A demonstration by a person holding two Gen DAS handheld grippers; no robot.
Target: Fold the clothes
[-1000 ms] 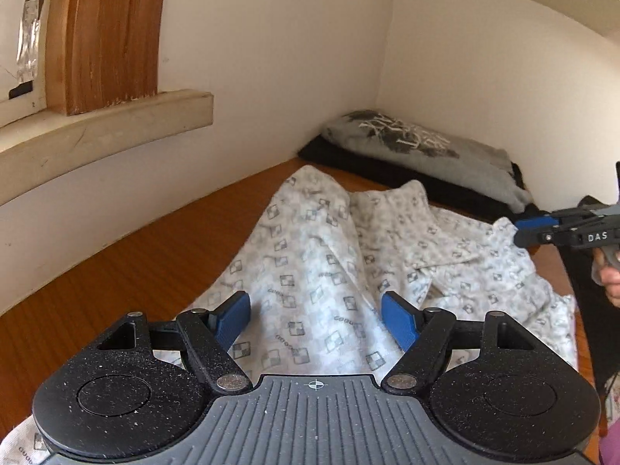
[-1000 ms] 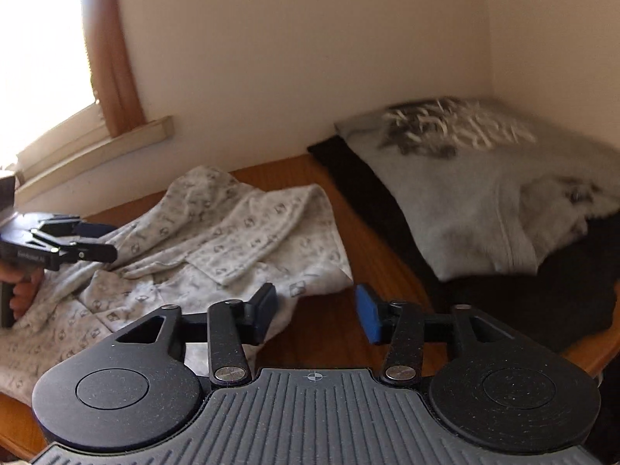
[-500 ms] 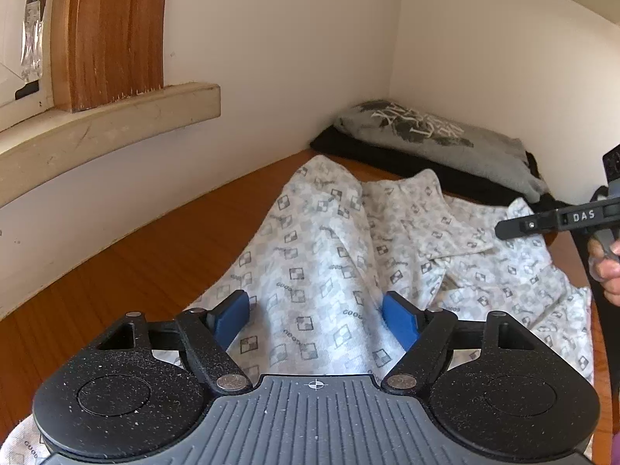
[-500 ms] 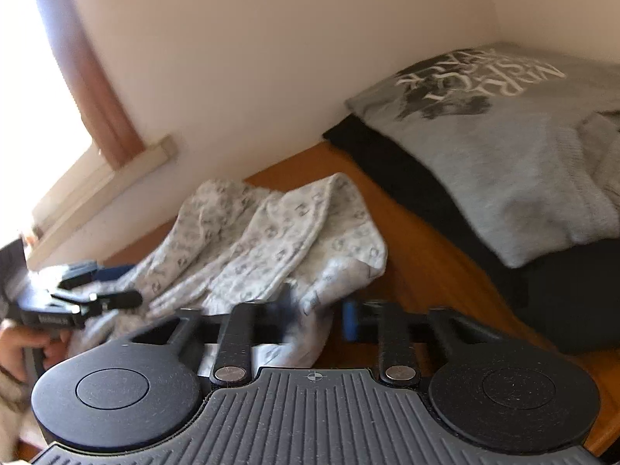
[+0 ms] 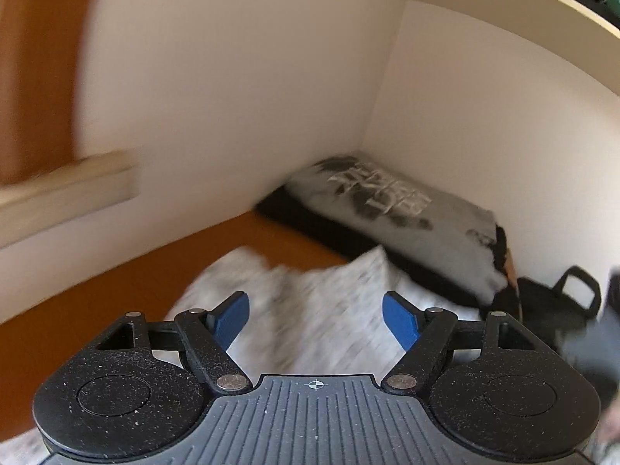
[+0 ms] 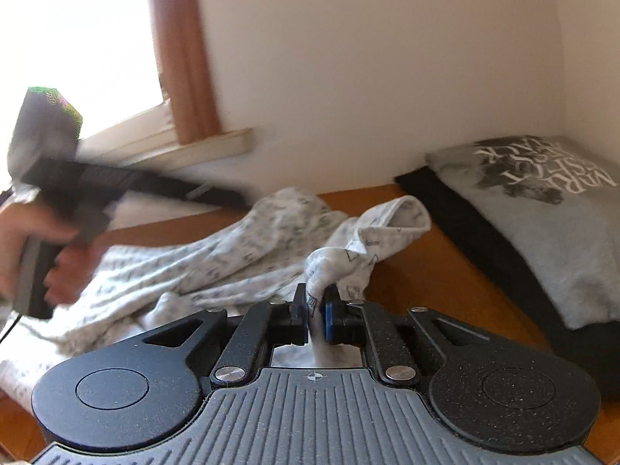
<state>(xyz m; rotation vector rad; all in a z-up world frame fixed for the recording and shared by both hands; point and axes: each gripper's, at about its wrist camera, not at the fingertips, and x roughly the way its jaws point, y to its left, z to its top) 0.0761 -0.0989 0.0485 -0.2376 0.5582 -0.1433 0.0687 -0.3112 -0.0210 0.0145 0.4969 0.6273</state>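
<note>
Now the patterned shirt (image 6: 240, 255) lies crumpled on the smooth orange-brown wooden table (image 6: 434, 271), soft white cloth with small grey squares, in loose folds. The right gripper (image 6: 317, 309) has just been closing, and its blue pads are now pressed together on a bunched edge of the shirt, at the side nearest to the folded grey sweater (image 6: 550, 224). A second ago these pads stood apart with nothing between them. The sweater is thick, with a white and dark print, and rests on a flat black garment (image 6: 465, 217) behind the shirt, in the corner of the plain white walls.

The left gripper (image 5: 316, 319) has its blue pads wide apart above the shirt (image 5: 310, 310), holding nothing. Compared with before, its view is blurred and the shirt sits lower in it. In the right wrist view this gripper (image 6: 128, 182) is a dark blurred bar, held by a hand (image 6: 42, 248) over the far side of the shirt, below the pale window sill (image 6: 186, 147).
</note>
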